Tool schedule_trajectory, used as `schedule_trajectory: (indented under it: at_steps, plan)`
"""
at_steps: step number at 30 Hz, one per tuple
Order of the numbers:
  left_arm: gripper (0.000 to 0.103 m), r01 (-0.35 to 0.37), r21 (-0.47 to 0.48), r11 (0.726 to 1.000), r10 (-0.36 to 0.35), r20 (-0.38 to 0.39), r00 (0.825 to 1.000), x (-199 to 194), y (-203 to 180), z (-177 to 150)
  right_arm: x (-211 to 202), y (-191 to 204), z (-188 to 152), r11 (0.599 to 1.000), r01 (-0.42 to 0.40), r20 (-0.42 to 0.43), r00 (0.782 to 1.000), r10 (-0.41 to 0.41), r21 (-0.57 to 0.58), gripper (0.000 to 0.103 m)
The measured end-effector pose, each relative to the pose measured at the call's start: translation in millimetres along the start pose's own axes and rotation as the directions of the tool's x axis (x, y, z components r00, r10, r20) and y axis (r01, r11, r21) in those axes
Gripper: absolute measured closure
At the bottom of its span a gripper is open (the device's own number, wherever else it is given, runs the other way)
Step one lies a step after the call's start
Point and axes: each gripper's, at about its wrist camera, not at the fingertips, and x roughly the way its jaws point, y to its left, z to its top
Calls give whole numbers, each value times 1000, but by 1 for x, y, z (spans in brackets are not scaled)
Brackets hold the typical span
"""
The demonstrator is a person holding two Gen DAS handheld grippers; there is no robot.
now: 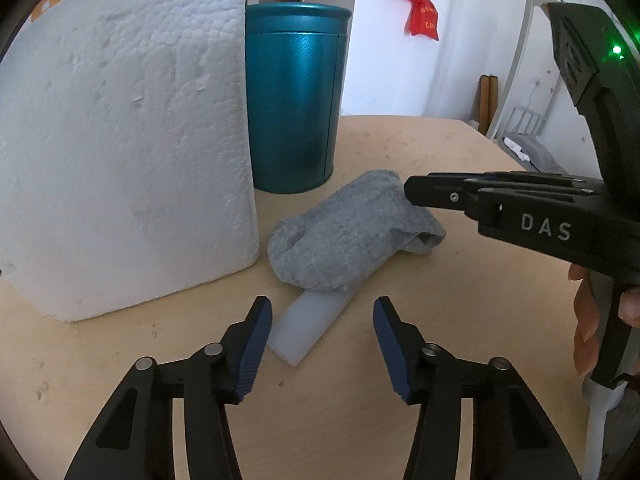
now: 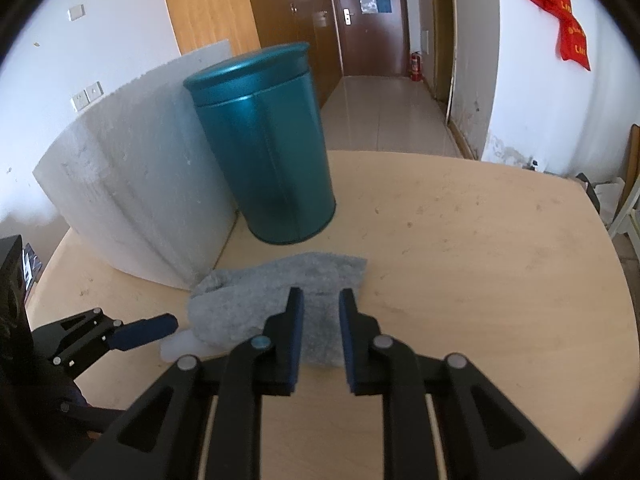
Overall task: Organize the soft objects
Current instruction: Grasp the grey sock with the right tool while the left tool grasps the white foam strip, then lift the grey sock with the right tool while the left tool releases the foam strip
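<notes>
1. Counted on the table (image 2: pixel 480 240): one grey sock (image 1: pixel 340 236), one white plastic block (image 1: pixel 308 324), one teal tin (image 1: pixel 296 96) and one white foam slab (image 1: pixel 120 140). Two grippers are in view.
2. The sock lies at the middle of the table, crumpled, its lower end draped over the far end of the plastic block. In the left wrist view the foam slab stands at the sock's 9 o'clock, nearly touching it, and the tin stands upright with its lid on at 11 o'clock, just beside the slab.
3. The left gripper (image 1: pixel 322 344) stands half open and holds nothing; the near end of the plastic block lies between its blue pads (image 1: pixel 252 348), closer to the left one. Whether that pad touches the block cannot be told.
4. The right gripper (image 2: pixel 321 344) is narrowed onto a fold of the sock, with grey cloth filling the gap between its pads (image 2: pixel 296 340). In the left wrist view it reaches in from 3 o'clock and meets the sock's upper end.
5. Writing: the right gripper's body bears the letters "DAS". A red hanging (image 2: pixel 560 12) on the wall has yellow characters too small to read.
6. Open room: bare tabletop spreads from 12 to 4 o'clock of the sock in the right wrist view, out to the table's far and right edges. The slab and tin close off the 9 to 11 o'clock side.
</notes>
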Motion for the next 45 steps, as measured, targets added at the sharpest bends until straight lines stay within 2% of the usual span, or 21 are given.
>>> schedule_trajectory:
  at_steps: [8, 14, 16, 18, 20, 21, 25, 34, 35, 36, 39, 45]
  plan:
    - [76, -18, 16, 1000, 18, -2, 1000, -3, -3, -1, -3, -3, -1, 1000, -2, -6, 1000, 3, 5, 82]
    - [79, -36, 46, 998, 36, 2, 999, -3, -9, 0, -5, -8, 0, 999, -32, 14, 999, 31, 35, 81]
    - [80, -38, 52, 998, 38, 0, 999, -3, -9, -1, -6, -9, 1, 1000, -16, 17, 1000, 16, 20, 81]
    - [82, -35, 49, 998, 35, -2, 999, -5, -8, -1, 1, -10, 1, 1000, 3, -3, 1000, -3, 20, 69]
    - [83, -35, 50, 998, 35, -2, 999, -5, -8, 0, 7, -10, 0, 999, 28, -12, 1000, -28, 18, 50]
    - [83, -35, 53, 998, 35, -1, 999, -6, -8, 0, 9, -10, 0, 999, 30, -16, 999, -30, 12, 48]
    - [86, -36, 60, 998, 37, -2, 999, -7, -9, 0, 17, -9, 1, 1000, 13, -23, 1000, -12, 7, 48]
    - [94, -40, 78, 996, 40, 4, 999, -14, -11, -1, 27, -8, 0, 1000, 28, -46, 999, -28, -5, 49]
    - [95, -39, 82, 996, 39, 6, 999, -14, -12, -1, 28, -8, 0, 999, 41, -46, 998, -42, -11, 56]
    - [95, -40, 84, 996, 40, 9, 999, -15, -12, -1, 28, -8, 0, 999, 41, -50, 998, -42, -12, 72]
    - [96, -38, 85, 996, 37, 11, 999, -17, -12, -1, 26, -9, 0, 999, 49, -54, 997, -49, -10, 91]
    - [95, -21, 78, 997, 20, 19, 1000, -25, -11, 1, 4, -13, 0, 1000, 7, -9, 1000, -7, 17, 97]
